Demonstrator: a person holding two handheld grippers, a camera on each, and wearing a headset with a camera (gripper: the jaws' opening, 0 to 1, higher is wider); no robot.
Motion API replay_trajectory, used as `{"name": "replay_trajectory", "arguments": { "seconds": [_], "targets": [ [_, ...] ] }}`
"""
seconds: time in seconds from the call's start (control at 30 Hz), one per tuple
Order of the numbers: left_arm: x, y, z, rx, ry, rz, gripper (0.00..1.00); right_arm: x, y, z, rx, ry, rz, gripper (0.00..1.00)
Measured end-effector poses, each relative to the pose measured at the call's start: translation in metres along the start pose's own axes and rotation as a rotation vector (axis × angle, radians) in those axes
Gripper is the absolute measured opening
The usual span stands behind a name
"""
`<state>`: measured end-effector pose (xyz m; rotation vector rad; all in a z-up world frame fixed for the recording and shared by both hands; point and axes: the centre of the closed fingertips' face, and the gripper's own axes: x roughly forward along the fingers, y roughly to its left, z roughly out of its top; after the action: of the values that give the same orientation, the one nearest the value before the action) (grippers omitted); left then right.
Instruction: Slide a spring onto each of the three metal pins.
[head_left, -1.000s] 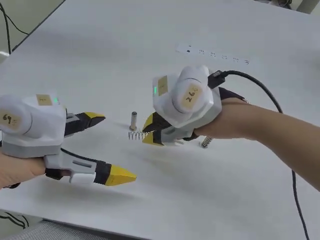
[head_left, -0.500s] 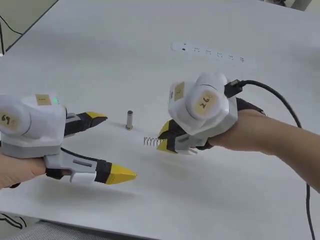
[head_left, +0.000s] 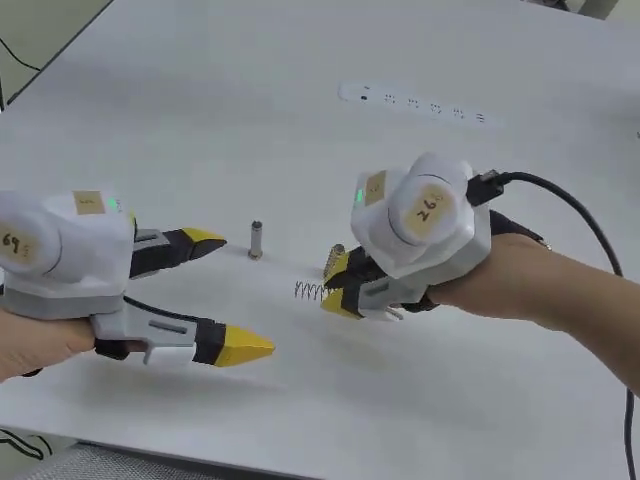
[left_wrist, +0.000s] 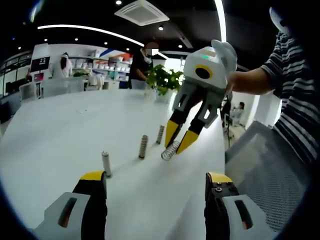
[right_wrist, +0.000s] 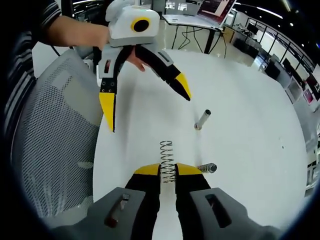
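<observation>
The right gripper (right_wrist: 168, 171) is clamping what looks like the last spring (right_wrist: 166, 154) in near-closed jaws, needing its free end aligned over the bare pin (right_wrist: 202, 119) ahead-right, while the left gripper (head_left: 230, 293) is waiting wide open, empty.

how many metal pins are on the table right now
3, in a row in the left gripper view: a bare pin nearest, a middle pin, a far pin beside the right gripper, which holds a spring.
</observation>
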<state>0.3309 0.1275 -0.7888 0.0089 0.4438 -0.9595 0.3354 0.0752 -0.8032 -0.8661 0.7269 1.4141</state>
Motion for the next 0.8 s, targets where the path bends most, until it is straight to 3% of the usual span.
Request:
{"name": "replay_trajectory", "arguments": {
  "seconds": [0.27,0.8],
  "targets": [
    [0.008,-0.011,0.013,0.033,-0.019,-0.057,0.57,-0.001,0.003,0.003,-0.024,-0.002,0.003,0.08],
    [0.024,-0.023,0.021,0.079,-0.024,-0.132,0.34,-0.007,0.007,0.013,-0.056,-0.022,0.003,0.08]
  ]
}}
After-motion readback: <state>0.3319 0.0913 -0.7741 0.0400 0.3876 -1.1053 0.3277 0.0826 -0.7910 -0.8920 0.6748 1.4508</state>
